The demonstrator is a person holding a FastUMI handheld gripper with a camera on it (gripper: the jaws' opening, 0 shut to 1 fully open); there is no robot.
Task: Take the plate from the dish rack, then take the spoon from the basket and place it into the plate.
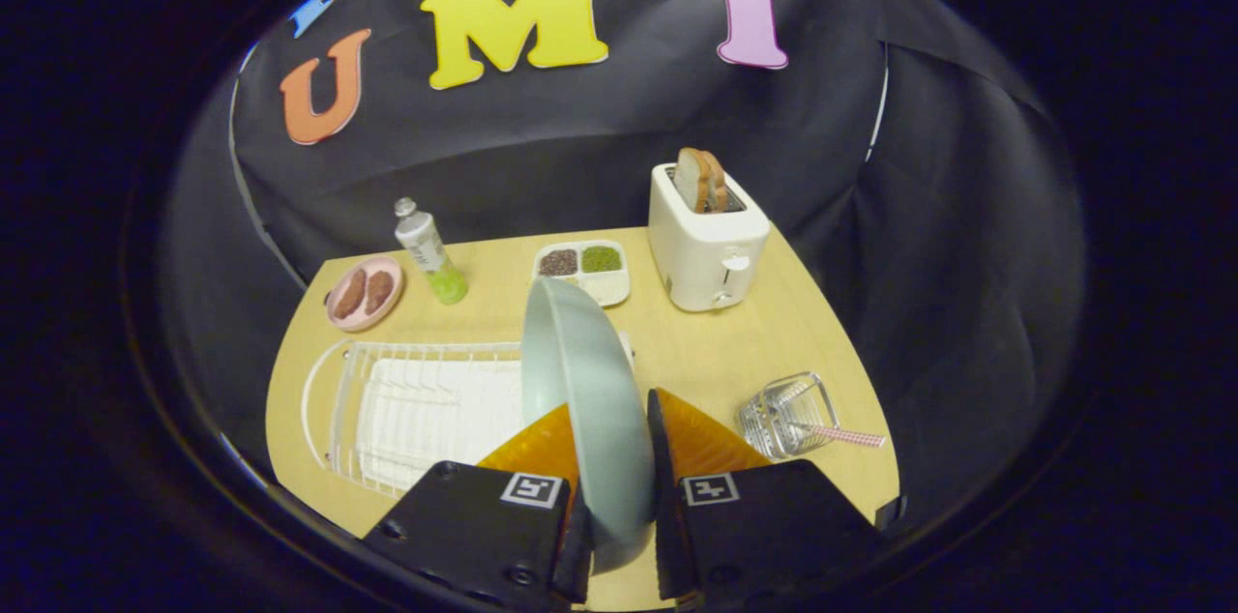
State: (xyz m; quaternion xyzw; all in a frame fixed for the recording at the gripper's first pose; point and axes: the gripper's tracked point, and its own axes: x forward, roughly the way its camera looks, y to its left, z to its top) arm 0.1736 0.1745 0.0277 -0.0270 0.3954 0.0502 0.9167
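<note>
Gripped edge-on between both fingers of the gripper [611, 458], a pale grey-green round plate [580, 400] stands upright above the surface, rising toward 12 o'clock. At 9 o'clock from it lies a white wire dish rack [416, 410] on the light wooden surface [696, 352]. At 3 o'clock sits a clear wire basket [785, 415] holding a spoon with a pink checked handle [841, 436]. Beyond, at 12 o'clock, is a white divided tray of grains [583, 270]; at 1 o'clock a white toaster with bread slices [704, 241]; at 10 o'clock a clear bottle with green liquid [428, 250] and a pink dish of brown food [364, 293]. Black cloth walls the booth behind.
</note>
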